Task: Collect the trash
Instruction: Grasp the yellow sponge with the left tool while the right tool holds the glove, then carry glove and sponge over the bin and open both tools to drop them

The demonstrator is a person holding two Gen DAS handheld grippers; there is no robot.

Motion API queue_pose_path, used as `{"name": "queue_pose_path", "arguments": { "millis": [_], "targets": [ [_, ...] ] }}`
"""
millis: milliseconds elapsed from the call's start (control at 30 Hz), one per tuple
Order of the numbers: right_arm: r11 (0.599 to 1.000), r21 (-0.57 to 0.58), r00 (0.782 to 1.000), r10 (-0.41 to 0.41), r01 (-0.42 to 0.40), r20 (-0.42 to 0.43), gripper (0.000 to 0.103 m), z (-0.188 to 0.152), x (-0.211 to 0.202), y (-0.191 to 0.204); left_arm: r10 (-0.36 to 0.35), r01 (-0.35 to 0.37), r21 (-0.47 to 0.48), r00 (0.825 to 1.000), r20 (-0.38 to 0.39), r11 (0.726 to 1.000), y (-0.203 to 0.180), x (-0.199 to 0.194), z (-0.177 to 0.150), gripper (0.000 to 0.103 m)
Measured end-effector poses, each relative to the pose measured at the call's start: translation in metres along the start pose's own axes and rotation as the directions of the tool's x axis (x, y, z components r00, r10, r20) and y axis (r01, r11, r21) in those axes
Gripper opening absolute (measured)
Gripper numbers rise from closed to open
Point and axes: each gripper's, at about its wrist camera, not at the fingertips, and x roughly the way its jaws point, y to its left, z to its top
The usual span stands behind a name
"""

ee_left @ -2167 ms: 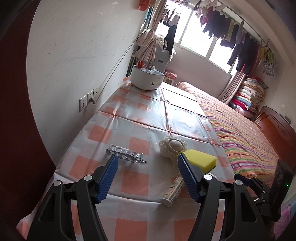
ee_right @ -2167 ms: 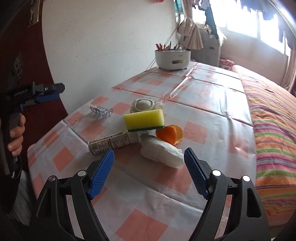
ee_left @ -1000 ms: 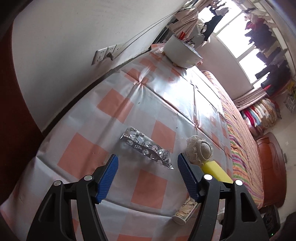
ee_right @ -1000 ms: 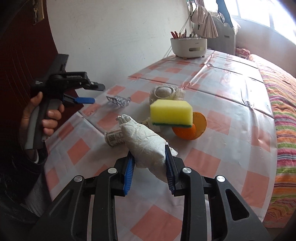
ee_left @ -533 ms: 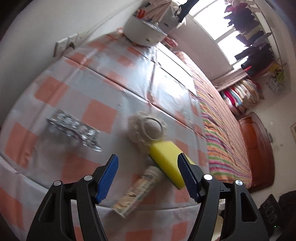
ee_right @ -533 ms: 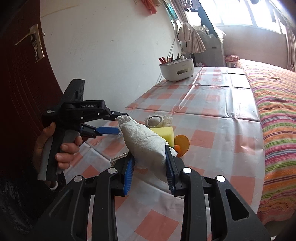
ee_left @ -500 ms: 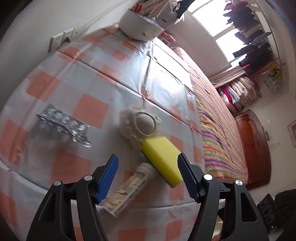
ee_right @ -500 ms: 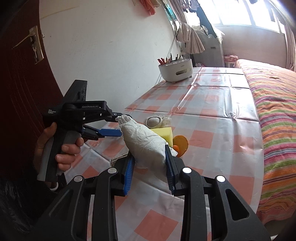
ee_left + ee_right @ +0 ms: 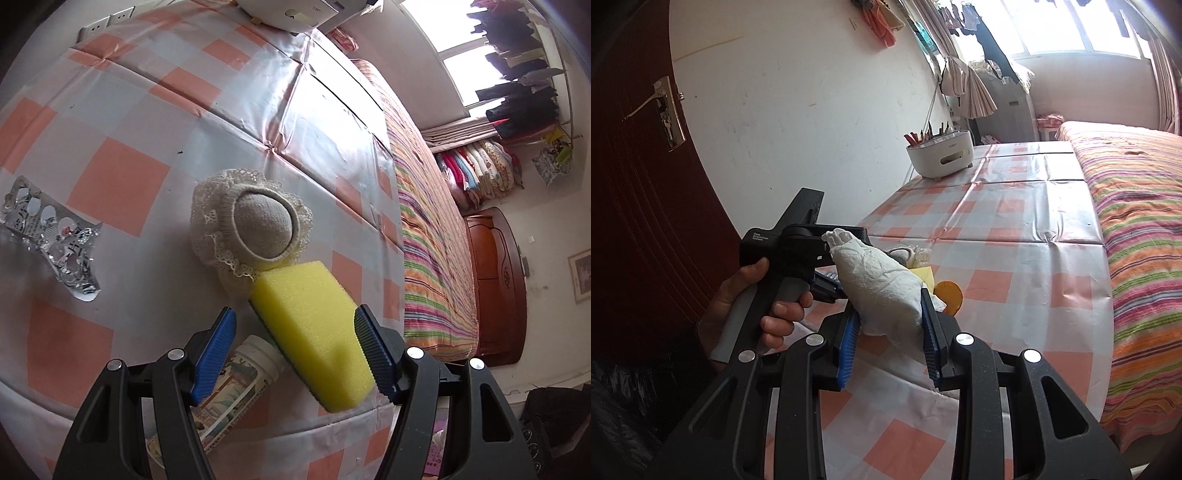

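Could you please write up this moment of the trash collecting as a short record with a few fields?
Surface: orange-and-white checked tablecloth
Right gripper: shut on crumpled white paper wad, lifted off the table
Left gripper: open, jaws either side of yellow sponge with green scrubbing layer, not pressing it
Beside sponge: cream lace-edged knitted cap; white printed-label bottle lying on its side
Farther left: crumpled silver blister pack
Behind wad: orange round lid

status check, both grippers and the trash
Right gripper shut on white paper wad, lifted. Left gripper open around yellow sponge, not gripping. Bottle beside sponge.
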Motion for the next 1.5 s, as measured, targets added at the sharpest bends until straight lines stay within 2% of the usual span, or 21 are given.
{"name": "queue_pose_path", "arguments": {
  "millis": [200,433,700,967,1200,1500],
  "targets": [
    [1.0,0.01,1.0,0.013,-0.014,0.028,0.03,0.002,-0.007,-0.001,0.0,0.0,-0.004,0.999,-0.037,1.0,-0.004,0.017,0.003,0.064],
    [0.999,0.021,0.999,0.023,-0.024,0.046,0.03,0.002,-0.011,-0.002,-0.042,0.039,-0.055,0.998,-0.056,0.998,-0.001,0.026,0.008,0.064],
    [0.999,0.028,0.998,0.019,-0.02,0.055,0.03,0.001,-0.012,-0.004,-0.07,0.067,-0.072,0.997,-0.03,0.995,0.003,0.024,0.008,0.051],
    [0.999,0.048,0.997,0.006,-0.01,0.081,0.03,0.001,-0.018,-0.01,-0.092,0.095,-0.085,0.995,0.038,0.992,0.01,0.009,0.006,0.037],
    [0.998,0.069,0.993,-0.019,0.011,0.113,0.03,0.0,-0.033,-0.014,-0.105,0.108,-0.017,0.989,0.101,0.994,-0.005,-0.017,-0.008,0.036],
    [0.994,0.072,0.989,-0.091,0.083,0.114,0.03,-0.02,-0.06,-0.017,-0.133,0.116,0.119,0.98,0.147,0.986,-0.04,-0.048,-0.051,0.036]
  ]
}}
